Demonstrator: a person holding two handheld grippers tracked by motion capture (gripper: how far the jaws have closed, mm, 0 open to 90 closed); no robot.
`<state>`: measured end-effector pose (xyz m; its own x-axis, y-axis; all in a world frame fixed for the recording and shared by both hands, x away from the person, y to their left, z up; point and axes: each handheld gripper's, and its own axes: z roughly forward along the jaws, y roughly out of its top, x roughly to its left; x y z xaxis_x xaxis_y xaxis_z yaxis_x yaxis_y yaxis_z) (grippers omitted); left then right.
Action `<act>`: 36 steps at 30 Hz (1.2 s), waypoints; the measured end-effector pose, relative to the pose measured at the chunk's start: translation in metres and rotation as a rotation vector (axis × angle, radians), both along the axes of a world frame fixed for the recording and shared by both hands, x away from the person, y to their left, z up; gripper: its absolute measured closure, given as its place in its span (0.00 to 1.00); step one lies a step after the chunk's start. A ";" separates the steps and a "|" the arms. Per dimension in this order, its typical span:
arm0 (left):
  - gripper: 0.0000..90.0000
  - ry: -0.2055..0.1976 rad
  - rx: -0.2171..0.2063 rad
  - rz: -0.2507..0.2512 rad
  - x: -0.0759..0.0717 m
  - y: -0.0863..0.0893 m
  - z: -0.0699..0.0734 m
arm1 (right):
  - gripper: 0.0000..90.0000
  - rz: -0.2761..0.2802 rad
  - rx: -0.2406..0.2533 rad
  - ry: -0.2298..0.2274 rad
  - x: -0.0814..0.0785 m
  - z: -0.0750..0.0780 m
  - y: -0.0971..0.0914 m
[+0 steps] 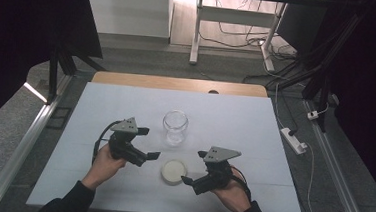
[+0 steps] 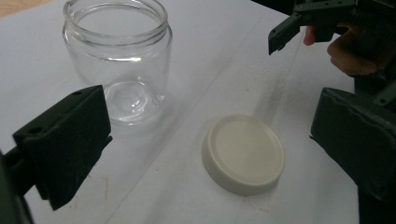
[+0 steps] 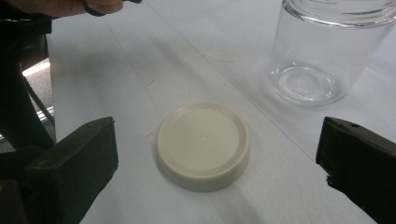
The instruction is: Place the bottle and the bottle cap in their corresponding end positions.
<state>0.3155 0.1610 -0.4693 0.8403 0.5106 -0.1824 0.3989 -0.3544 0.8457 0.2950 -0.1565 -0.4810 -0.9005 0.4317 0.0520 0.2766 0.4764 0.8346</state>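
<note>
An empty clear glass jar [image 1: 175,127] [image 2: 119,65] [image 3: 327,51] stands upright without a lid near the middle of the white table [image 1: 255,125]. A cream round lid [image 1: 173,171] [image 2: 243,153] [image 3: 202,144] lies flat on the table in front of it. My left gripper [image 1: 149,143] [image 2: 210,121] hovers open just left of the lid and jar, pointing right, with nothing between its jaws. My right gripper [image 1: 193,167] [image 3: 217,140] is open just right of the lid, jaws aimed at it, not touching.
The table's wooden far edge [image 1: 177,83] shows beyond the white sheet. A power strip [image 1: 294,140] and cables lie on the floor to the right. White desk legs [image 1: 196,31] stand farther back. Dark curtains flank both sides.
</note>
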 end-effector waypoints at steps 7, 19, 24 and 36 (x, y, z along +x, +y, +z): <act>0.00 -0.002 -0.019 0.020 -0.020 0.013 0.001 | 0.00 -0.026 0.004 0.003 -0.006 0.002 -0.009; 0.00 -0.005 -0.021 0.084 -0.050 0.039 -0.006 | 0.00 -0.080 0.007 0.002 -0.013 0.004 -0.029; 0.00 -0.006 -0.026 0.121 -0.061 0.053 -0.009 | 0.00 -0.115 0.007 -0.004 -0.016 0.004 -0.039; 0.00 0.005 -0.016 0.229 -0.088 0.087 -0.017 | 0.00 -0.210 0.001 -0.027 -0.027 0.006 -0.071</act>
<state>0.2273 0.2484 -0.4862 0.7018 0.6848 -0.1963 0.4719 -0.2405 0.8482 0.2678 -0.2275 -0.4753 -0.7921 0.6097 0.0294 0.3472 0.4104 0.8432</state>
